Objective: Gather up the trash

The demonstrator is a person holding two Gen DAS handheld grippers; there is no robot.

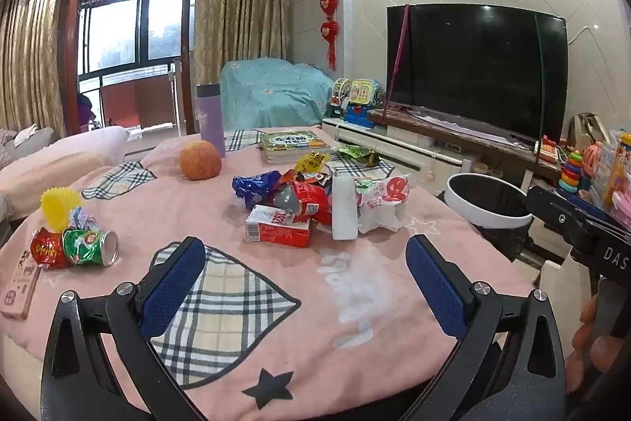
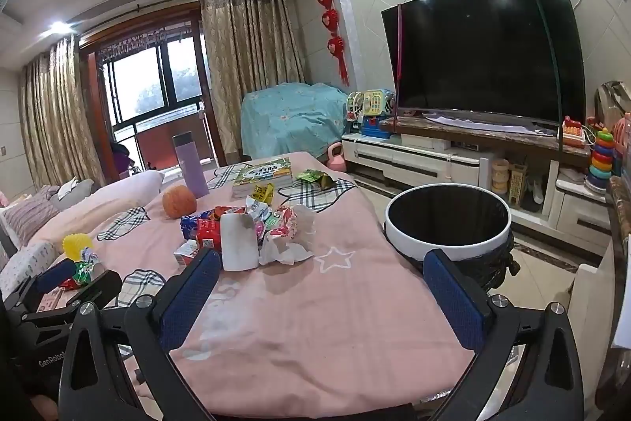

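Pink tablecloth (image 1: 394,302) under wrapper pile (image 1: 315,208), tools empty.

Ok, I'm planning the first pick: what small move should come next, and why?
Probably ease the right claw forward toward the white wrapper at the near edge of the trash pile. Both claws are open and empty, that wrapper is closest, and the bin stands just to the right.

Tiled wall (image 2: 370,26), beige curtains (image 2: 248,66), bright window (image 2: 154,85).
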